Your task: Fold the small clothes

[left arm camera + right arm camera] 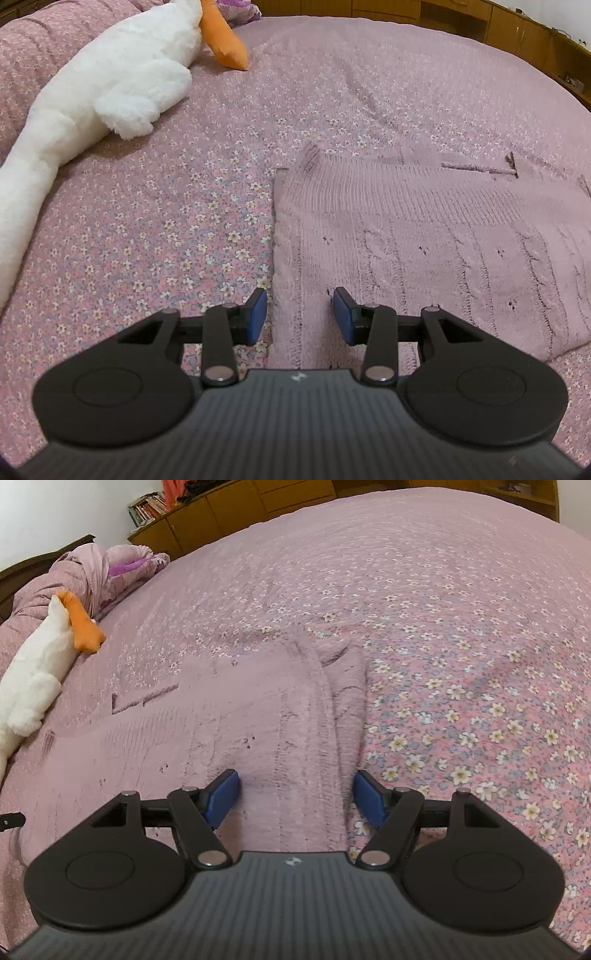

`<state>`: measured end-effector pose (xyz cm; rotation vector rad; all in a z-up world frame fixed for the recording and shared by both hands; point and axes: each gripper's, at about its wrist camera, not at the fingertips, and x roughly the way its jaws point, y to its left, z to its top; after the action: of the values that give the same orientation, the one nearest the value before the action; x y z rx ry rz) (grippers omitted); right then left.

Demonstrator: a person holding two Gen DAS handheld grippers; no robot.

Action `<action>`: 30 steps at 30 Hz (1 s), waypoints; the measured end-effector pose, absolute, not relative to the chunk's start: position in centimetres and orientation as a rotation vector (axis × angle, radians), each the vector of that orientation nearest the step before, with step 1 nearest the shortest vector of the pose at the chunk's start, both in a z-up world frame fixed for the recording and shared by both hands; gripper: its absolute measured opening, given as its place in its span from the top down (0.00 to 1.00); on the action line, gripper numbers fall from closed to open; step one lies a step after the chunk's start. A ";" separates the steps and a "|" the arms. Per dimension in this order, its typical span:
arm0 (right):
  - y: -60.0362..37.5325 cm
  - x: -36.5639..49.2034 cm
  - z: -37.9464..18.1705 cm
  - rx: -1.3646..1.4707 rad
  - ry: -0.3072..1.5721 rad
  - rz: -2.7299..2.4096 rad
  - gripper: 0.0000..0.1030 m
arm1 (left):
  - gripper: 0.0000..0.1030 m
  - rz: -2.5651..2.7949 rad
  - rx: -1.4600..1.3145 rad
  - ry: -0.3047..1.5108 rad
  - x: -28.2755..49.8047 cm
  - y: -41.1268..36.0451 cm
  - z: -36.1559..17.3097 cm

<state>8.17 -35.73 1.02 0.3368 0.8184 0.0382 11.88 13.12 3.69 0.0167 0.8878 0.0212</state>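
Note:
A pale pink cable-knit sweater (pixel 424 240) lies flat on the bed. In the left wrist view my left gripper (pixel 300 315) hovers low over its left edge. The jaws stand apart: the left pad (pixel 258 314) is over the bedspread, the right pad (pixel 341 317) over the knit. In the right wrist view the sweater (pixel 240 709) fills the left half, with a folded-in strip along its right edge. My right gripper (pixel 297 797) is open wide and straddles that edge, with flat fabric between the pads and neither pad pressing on it.
The bed is covered by a pink floral bedspread (pixel 147 229) (pixel 461 646). A long white plush goose (pixel 122 81) (pixel 37 664) with an orange beak lies at the left. A bunched pink duvet (pixel 85 576) sits behind it. Wooden cabinets (pixel 221 509) line the far wall.

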 end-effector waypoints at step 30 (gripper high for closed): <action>-35.5 8.5 1.5 0.391 0.798 0.093 0.55 | 0.60 0.010 0.067 0.904 12.3 12.7 3.1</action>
<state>8.48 -35.52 1.48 0.3910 0.7985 0.0927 12.34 12.66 3.08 0.0667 0.9035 0.0098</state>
